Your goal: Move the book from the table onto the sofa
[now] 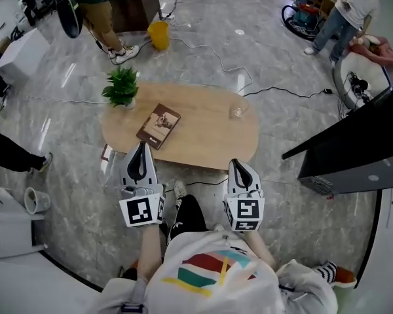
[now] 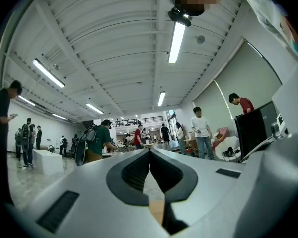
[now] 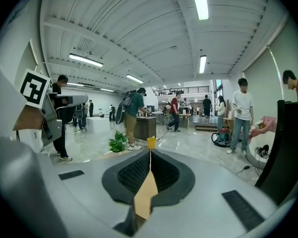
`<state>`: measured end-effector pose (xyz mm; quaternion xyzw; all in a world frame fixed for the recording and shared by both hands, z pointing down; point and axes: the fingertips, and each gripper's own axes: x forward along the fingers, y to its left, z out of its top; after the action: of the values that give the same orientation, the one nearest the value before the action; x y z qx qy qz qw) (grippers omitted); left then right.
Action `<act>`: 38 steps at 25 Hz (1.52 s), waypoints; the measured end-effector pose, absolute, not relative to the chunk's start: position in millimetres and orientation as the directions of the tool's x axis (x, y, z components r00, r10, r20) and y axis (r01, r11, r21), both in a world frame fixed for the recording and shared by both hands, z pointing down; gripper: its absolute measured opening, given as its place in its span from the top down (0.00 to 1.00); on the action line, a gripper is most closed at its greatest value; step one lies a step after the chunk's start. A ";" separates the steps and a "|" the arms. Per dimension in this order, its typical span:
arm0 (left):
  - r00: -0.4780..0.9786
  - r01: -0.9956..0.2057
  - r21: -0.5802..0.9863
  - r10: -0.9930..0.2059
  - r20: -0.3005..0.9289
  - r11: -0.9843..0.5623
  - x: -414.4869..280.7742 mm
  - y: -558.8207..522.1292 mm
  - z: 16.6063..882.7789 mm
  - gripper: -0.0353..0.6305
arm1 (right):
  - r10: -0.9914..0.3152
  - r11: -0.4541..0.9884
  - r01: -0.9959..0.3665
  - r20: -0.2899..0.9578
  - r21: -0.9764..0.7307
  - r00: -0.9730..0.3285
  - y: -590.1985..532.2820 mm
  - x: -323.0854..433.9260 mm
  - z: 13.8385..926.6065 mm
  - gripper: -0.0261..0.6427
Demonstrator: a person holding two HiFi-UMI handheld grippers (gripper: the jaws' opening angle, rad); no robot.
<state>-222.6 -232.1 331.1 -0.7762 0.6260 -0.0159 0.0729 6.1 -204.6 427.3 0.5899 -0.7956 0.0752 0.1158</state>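
Step in hand is looking like the approach: nothing picked yet. Book (image 1: 158,125) is lying flat on the left half of the table (image 1: 209,133), at 5 o'clock from the plant (image 1: 122,87), with neither gripper touching it. Left gripper (image 1: 141,148) is hovering at the near edge with the book at its 12 o'clock, jaws pressed together, empty. Right gripper (image 1: 238,165) is sitting at the book's 4 o'clock, jaws likewise closed on nothing. Next move is calling for opening the jaws, then pinching a book edge. Sofa isn't showing in any view.
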 end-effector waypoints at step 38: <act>0.041 -0.999 0.010 -0.866 0.498 -0.041 -391.9 -458.6 695.4 0.93 | -0.637 0.721 -0.685 0.493 0.108 -0.592 -567.5 -240.7 649.0 0.94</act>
<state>-391.9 -458.6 695.4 -0.6981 0.6680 -0.1828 -0.1820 -240.7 -567.5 649.0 0.3709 -0.8911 0.0467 0.2574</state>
